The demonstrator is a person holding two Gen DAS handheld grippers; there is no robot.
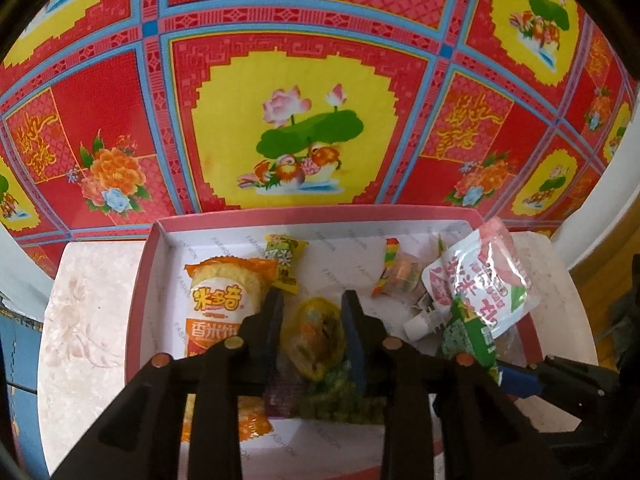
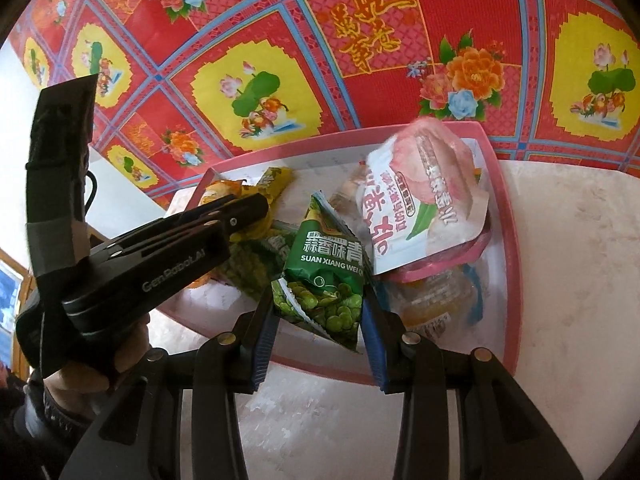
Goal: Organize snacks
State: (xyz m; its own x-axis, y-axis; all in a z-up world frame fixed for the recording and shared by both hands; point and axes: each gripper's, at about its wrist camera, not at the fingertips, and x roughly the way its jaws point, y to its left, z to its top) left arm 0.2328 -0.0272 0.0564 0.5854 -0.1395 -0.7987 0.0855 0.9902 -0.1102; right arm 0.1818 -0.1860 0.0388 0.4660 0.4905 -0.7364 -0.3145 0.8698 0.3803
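Jaws of left gripper (image 1: pixel 312 332) sit either side of a yellow snack (image 1: pixel 314 332) in the tray (image 1: pixel 224 216); pads look pressed to its wrapper, so prob. clamped on it, though contact on the far side is partly hidden. Jaws of right gripper (image 2: pixel 320 322) are closed onto a green pea packet (image 2: pixel 324 280), pinching it by the lower edges w/ the pack tilted, top corner leaning toward the tray middle. A pinch at the edge makes sense: the pack is thin and puffy, so the sides give the firmest hold.

Tray w/ pink rim rests on a pale marble-look tabletop (image 2: pixel 560 280), red flower-print floor mat (image 1: pixel 304 12) beyond. Inside it: orange rice-cake pack (image 1: pixel 220 300) along the left wall, small yellow-green packet (image 1: pixel 284 256) just behind it, rainbow candy (image 1: pixel 394 270) near the middle, pink-white spout pouch (image 2: pixel 424 200) leaning on the right wall, over a pink item and an orange jelly cup (image 2: pixel 436 304).

Judging by this, both hands are mid-sort, each w/ one snack, likely grouping like w/ like. Risk: pea packet slipping, since only its edge is held.
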